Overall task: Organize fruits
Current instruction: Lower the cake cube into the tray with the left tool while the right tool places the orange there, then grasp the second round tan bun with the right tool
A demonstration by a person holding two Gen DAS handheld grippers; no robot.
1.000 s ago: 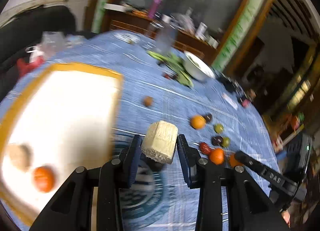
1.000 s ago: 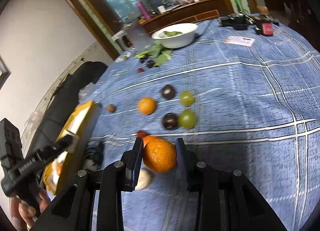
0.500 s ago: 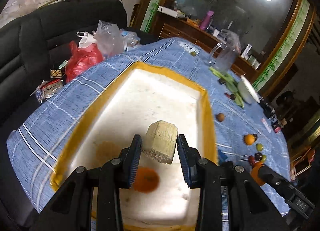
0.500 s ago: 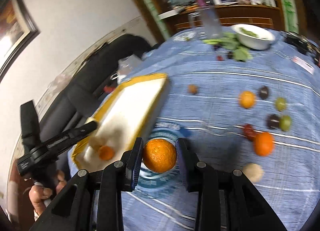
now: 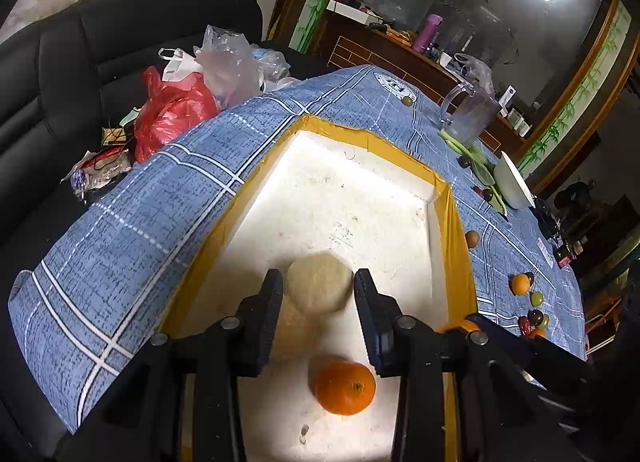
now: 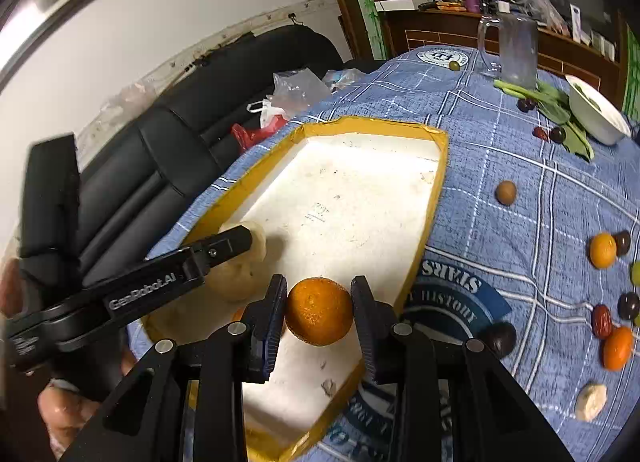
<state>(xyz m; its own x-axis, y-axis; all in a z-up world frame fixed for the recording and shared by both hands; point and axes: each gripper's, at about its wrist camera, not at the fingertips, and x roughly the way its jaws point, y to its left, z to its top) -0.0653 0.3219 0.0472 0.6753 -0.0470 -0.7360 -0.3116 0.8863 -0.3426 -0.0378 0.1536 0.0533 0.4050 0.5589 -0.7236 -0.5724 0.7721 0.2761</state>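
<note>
A white foam tray with a yellow rim (image 5: 456,221) (image 6: 438,181) lies on the blue checked tablecloth. My left gripper (image 5: 318,294) is over the tray, its jaws open around a pale beige fruit piece (image 5: 318,288) that rests low in the tray beside another pale piece (image 6: 234,282). An orange (image 5: 345,386) lies in the tray below it. My right gripper (image 6: 319,312) is shut on a second orange (image 6: 319,310) and holds it above the tray's near right part. The left gripper (image 6: 224,250) shows in the right wrist view.
Loose fruits lie right of the tray: an orange (image 6: 602,250), dark plums (image 6: 498,338), green grapes, a red date (image 6: 602,320), another orange (image 6: 618,348), a pale slice (image 6: 591,402), a brown fruit (image 6: 505,192). A glass jug (image 6: 516,51), greens and a white bowl (image 6: 596,117) stand farther back. A black sofa with bags is at left.
Both grippers swung from the loose fruits to the tray. The left gripper's jaws have opened and the pale piece has dropped between them. The right gripper carried its orange over the tray.
</note>
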